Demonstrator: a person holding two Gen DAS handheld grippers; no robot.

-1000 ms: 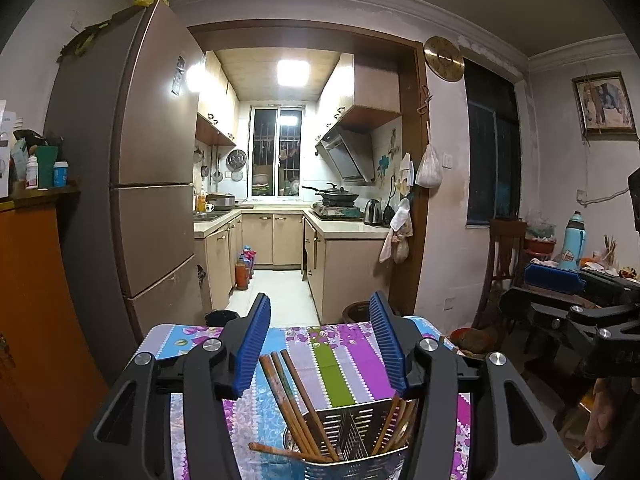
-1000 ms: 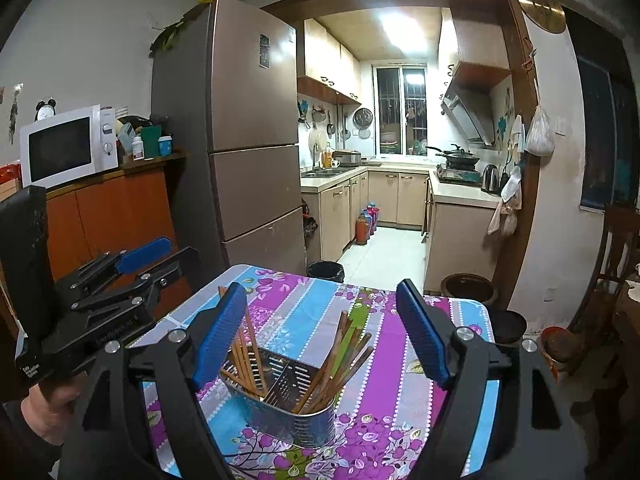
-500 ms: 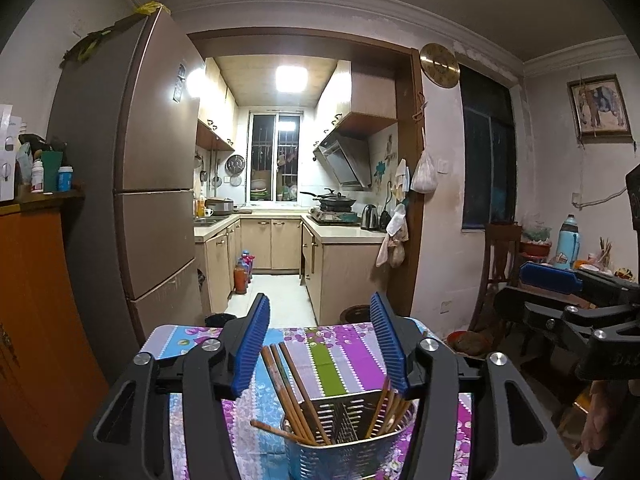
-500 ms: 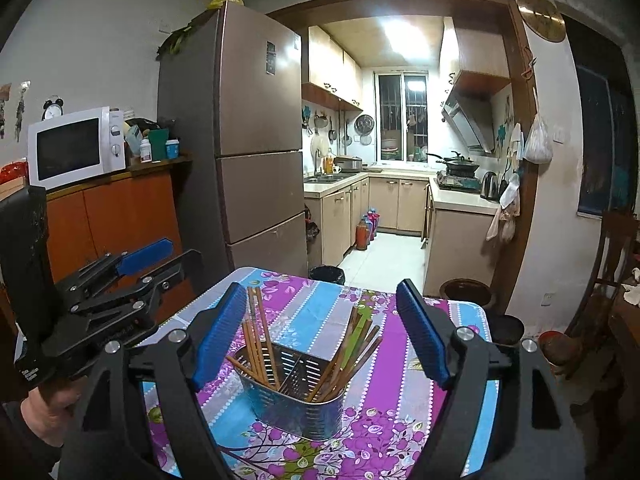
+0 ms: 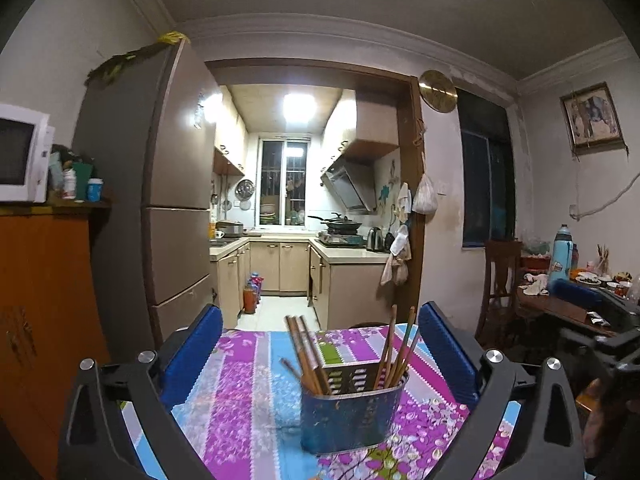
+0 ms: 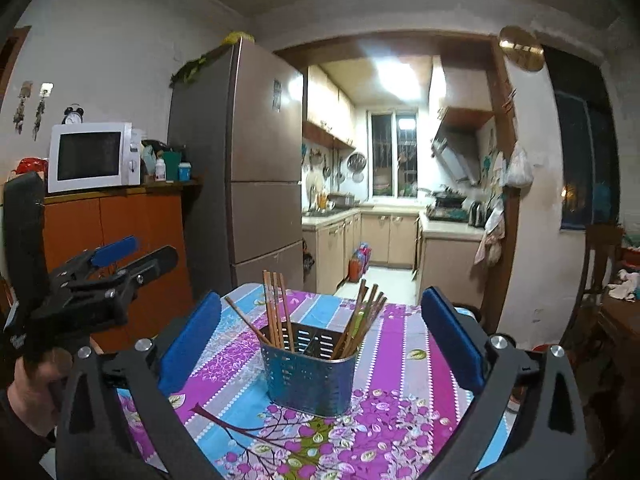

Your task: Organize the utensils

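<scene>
A perforated metal utensil holder stands upright on the floral tablecloth. Brown chopsticks lean in its left compartment. A second bunch of chopsticks leans in its right one. My left gripper is back from the holder with its jaws opening wide and nothing between the blue pads. My right gripper is likewise back from it, jaws opening, nothing held. In the right wrist view the left gripper shows at the left, held by a hand.
A tall brown fridge stands beyond the table's far left corner. A microwave sits on an orange cabinet. A doorway leads to the kitchen. A wooden chair and a cluttered side table stand at the right.
Both grippers pulled back from the holder, which now shows whole and farther ahead. Both pairs of jaws spread much wider. The holder and chopsticks stay in place.
</scene>
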